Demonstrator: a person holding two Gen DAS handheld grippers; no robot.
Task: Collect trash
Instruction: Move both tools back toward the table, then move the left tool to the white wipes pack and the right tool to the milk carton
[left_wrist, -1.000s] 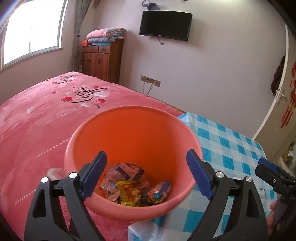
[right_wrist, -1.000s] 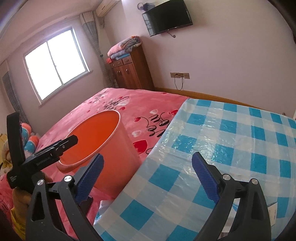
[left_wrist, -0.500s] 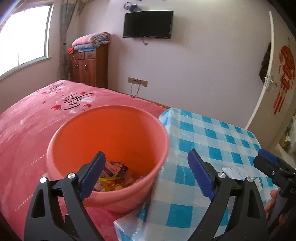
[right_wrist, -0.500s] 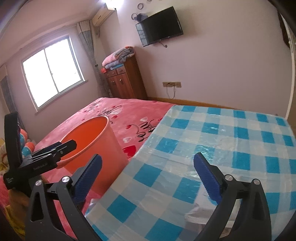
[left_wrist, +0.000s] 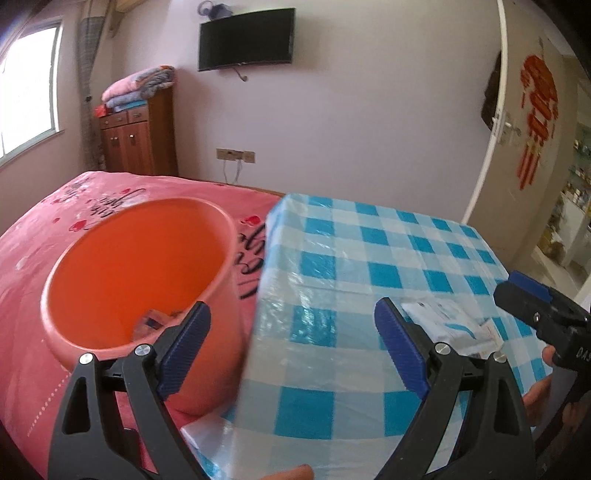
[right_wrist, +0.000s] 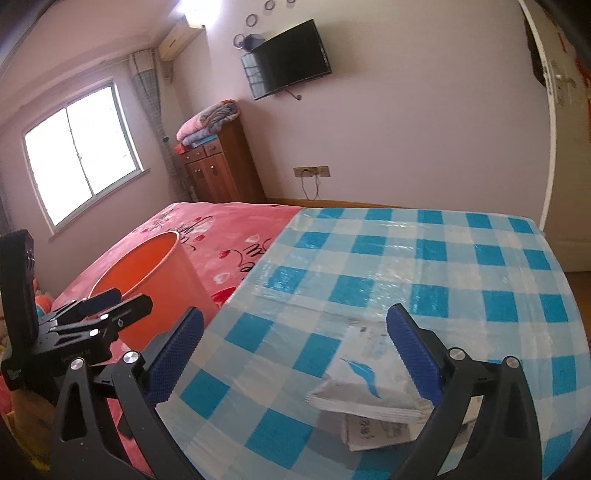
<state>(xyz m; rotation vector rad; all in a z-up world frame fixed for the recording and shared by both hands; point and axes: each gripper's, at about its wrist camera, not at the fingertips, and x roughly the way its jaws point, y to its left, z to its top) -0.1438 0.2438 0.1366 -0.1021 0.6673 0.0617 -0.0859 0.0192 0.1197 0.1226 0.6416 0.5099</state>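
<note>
The left gripper (left_wrist: 291, 343) has its blue-padded fingers (left_wrist: 184, 345) spread wide with nothing between them and touching nothing; it hangs above the seam where the orange bin (left_wrist: 140, 273) meets the table with the blue-checked cloth (left_wrist: 369, 258). The right gripper (right_wrist: 295, 354) is likewise spread wide and empty, hovering over the near part of the table, with its right finger (right_wrist: 413, 354) just above a flat white packet with a blue swoosh (right_wrist: 365, 384). That packet lies on the cloth near the table's front edge, on top of another printed sheet (right_wrist: 376, 428) that sticks out beneath it.

The bin stands on the pink bedspread (left_wrist: 33, 251), touching or just beside the table's left side.

Only the left wrist view looks down into the bin, where a few wrappers (left_wrist: 151, 321) lie at the bottom, partly hidden by the left finger. It also catches the right gripper's tip at the table's right side, near the packet. Only the right wrist view shows the packet clearly, and the left gripper beside the bin's outer wall.
</note>
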